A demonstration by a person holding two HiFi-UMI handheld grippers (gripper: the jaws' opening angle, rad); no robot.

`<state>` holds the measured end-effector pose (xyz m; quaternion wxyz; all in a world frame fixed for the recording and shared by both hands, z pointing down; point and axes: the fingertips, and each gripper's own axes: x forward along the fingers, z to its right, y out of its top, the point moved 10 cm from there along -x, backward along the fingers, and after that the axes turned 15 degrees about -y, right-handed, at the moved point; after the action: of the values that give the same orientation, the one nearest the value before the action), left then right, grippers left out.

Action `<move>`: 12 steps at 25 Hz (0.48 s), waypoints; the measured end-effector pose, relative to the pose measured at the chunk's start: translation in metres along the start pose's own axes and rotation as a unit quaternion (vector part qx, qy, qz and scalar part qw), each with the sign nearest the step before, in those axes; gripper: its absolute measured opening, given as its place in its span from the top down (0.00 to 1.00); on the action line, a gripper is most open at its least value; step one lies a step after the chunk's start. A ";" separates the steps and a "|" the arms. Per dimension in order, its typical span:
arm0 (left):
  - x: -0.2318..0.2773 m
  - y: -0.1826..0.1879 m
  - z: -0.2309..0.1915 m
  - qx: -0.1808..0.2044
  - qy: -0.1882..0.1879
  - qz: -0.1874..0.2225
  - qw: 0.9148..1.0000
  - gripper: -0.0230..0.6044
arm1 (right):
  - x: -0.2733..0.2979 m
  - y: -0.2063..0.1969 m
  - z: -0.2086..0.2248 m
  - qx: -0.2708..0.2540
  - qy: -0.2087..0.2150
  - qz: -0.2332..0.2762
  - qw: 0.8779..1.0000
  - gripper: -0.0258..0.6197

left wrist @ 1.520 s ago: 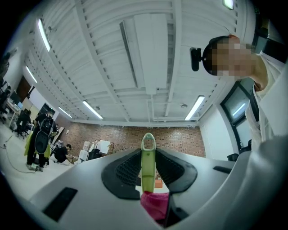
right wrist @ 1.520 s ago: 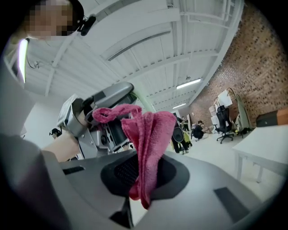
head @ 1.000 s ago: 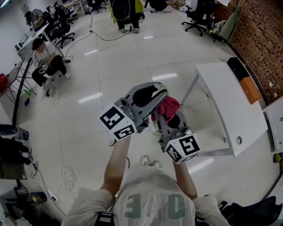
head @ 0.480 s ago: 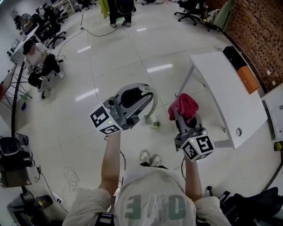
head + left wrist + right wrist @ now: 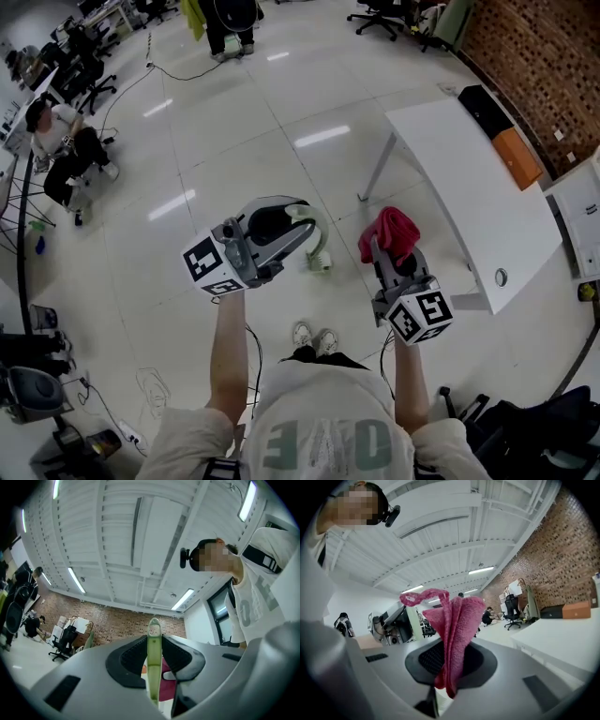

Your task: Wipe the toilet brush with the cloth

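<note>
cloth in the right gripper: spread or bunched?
Bunched. The pink cloth stands in gathered vertical folds, pinched between the right gripper's jaws; in the head view it is a crumpled lump.

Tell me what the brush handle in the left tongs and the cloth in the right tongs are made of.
Brush handle: probably plastic, pale green, smooth and slightly glossy, with a moulded hanging hole.
Cloth: soft fabric, likely microfibre or terry, pinkish red, matte, fuzzy nap, limp folds.
</note>
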<state>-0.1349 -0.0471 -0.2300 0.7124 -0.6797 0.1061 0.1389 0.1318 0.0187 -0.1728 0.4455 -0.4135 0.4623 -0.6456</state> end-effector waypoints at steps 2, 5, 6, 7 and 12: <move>0.001 -0.010 -0.008 -0.004 -0.010 -0.008 1.000 0.79 | 0.009 -0.007 0.007 -0.001 0.001 -0.006 1.000 0.91; -0.003 -0.041 -0.017 -0.001 -0.045 -0.019 0.999 0.79 | 0.023 -0.036 0.025 -0.006 0.012 -0.002 1.000 0.91; -0.005 -0.058 -0.021 0.003 -0.058 -0.021 0.998 0.79 | 0.030 -0.053 0.035 -0.009 0.016 0.001 1.000 0.91; -0.008 -0.079 -0.026 0.006 -0.070 -0.022 0.997 0.79 | 0.037 -0.074 0.046 -0.013 0.018 0.004 1.000 0.91; -0.051 -0.234 -0.053 0.008 -0.104 -0.029 0.994 0.79 | 0.085 -0.234 0.111 -0.018 0.013 0.010 1.000 0.91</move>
<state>-0.1002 -0.1112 0.0044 0.7286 -0.6587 0.0130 0.1875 0.1698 -0.0472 0.0891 0.4386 -0.4085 0.4836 -0.6378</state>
